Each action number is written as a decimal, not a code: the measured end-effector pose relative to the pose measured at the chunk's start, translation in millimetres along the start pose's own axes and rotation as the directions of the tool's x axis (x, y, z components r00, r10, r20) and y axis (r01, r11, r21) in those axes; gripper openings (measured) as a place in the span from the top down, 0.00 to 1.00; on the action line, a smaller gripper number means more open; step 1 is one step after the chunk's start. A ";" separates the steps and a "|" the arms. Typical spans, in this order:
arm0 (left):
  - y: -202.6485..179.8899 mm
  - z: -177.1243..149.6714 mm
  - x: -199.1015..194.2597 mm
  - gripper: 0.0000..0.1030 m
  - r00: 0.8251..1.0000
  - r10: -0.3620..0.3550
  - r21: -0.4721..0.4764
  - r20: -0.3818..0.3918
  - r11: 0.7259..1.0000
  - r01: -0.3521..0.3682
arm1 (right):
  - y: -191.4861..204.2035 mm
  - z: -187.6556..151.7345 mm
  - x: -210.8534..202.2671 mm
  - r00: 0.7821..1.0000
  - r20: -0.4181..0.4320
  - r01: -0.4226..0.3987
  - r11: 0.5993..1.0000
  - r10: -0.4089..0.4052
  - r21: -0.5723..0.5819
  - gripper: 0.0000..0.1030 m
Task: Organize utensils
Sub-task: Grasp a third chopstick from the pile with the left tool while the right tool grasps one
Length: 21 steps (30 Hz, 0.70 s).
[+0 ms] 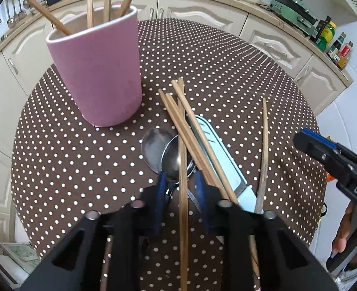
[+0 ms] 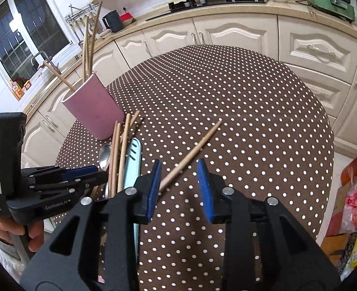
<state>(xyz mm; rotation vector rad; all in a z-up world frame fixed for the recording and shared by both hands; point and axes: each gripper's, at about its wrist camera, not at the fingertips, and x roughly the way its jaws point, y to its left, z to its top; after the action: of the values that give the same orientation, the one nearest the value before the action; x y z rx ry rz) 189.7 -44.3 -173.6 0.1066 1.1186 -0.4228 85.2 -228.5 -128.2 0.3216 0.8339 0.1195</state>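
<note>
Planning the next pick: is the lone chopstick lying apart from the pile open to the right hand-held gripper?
Probably yes: the right hand-held gripper is open, the lone chopstick lies bare on the tablecloth, nothing across it.

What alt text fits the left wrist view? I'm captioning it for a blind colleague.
The open left gripper hovers over a pile of wooden chopsticks, metal spoons and a pale blue knife on a brown polka-dot table. A pink cup holding chopsticks stands behind.
</note>
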 end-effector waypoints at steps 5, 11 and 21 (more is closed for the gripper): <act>2.6 4.6 -1.3 0.94 1.000 -0.028 -0.032 0.009 0.999 0.028 | -6.6 -2.1 3.5 1.000 -0.028 0.010 1.000 -0.010 0.014 0.58; 16.8 -12.4 -21.6 0.94 0.997 -0.048 -0.097 0.063 0.994 0.054 | 1.8 0.4 18.8 0.996 -0.092 -0.001 1.000 0.002 0.017 0.58; 49.3 -53.2 -55.4 0.94 0.988 -0.037 -0.210 0.151 0.975 0.069 | 35.0 7.2 48.8 0.984 -0.170 0.045 0.996 -0.057 -0.074 0.59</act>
<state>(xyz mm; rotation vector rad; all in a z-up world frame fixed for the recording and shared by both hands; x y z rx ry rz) 143.0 31.7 -154.1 -0.1424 1.0166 -0.3491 123.9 -186.0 -146.8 0.2262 1.0061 0.1292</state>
